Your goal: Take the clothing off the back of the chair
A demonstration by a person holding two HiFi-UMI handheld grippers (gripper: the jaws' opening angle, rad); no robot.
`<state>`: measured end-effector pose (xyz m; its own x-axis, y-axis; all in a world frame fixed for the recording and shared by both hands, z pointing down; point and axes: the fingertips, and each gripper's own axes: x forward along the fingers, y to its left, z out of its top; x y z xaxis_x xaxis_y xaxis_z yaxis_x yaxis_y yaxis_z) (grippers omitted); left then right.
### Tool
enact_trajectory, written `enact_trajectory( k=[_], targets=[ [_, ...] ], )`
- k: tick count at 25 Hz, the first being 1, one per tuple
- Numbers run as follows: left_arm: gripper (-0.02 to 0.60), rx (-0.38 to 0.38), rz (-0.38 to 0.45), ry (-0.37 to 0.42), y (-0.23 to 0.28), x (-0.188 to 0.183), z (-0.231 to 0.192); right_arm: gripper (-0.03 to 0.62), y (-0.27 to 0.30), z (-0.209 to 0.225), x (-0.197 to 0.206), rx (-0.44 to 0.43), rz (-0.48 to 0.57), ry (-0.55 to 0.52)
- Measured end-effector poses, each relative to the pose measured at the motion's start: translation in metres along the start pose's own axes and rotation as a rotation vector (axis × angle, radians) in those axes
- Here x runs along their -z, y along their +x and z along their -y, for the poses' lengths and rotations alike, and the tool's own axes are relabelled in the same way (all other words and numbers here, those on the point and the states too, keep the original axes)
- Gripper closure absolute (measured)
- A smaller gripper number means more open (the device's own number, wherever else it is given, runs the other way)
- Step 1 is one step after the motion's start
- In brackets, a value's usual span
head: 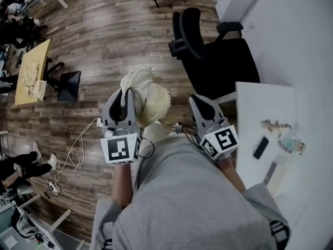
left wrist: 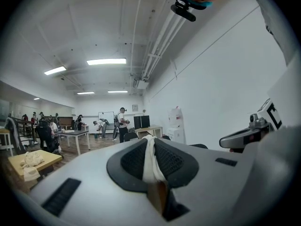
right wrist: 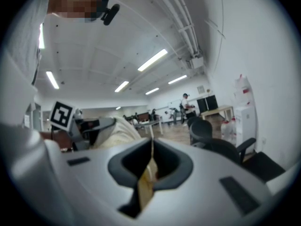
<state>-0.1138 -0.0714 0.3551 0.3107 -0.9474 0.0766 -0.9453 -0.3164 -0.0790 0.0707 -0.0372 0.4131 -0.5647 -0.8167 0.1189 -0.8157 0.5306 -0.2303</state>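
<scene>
A cream-coloured garment hangs bunched from my left gripper, above the wooden floor and clear of the black office chair. In the left gripper view the left gripper is shut on a white fold of the garment, which runs up between the pads. My right gripper sits a little to the right of the cloth, apart from it. In its own view the right gripper has its jaws together with no cloth in them. That view also shows the garment at the left and the chair at the right.
A white table at the right bears a phone and small items. A low wooden table with cloth on it stands at the left. A white cable lies on the floor. People stand far down the room.
</scene>
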Motion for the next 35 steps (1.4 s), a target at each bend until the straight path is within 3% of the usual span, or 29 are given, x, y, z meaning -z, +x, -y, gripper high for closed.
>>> enact_trajectory(
  k=[14, 21, 35],
  targets=[
    [0.509, -0.074, -0.064, -0.022, -0.042, 0.039, -0.029, 0.559, 0.017, -0.017, 0.004, -0.05, -0.029, -0.019],
    [0.509, -0.046, -0.032, -0.056, -0.043, 0.051, -0.019, 0.559, 0.023, -0.017, 0.004, -0.044, -0.043, -0.039],
    [0.509, 0.014, -0.067, -0.031, -0.032, 0.067, 0.0, 0.56, 0.03, -0.015, 0.002, -0.031, -0.053, -0.055]
  ],
)
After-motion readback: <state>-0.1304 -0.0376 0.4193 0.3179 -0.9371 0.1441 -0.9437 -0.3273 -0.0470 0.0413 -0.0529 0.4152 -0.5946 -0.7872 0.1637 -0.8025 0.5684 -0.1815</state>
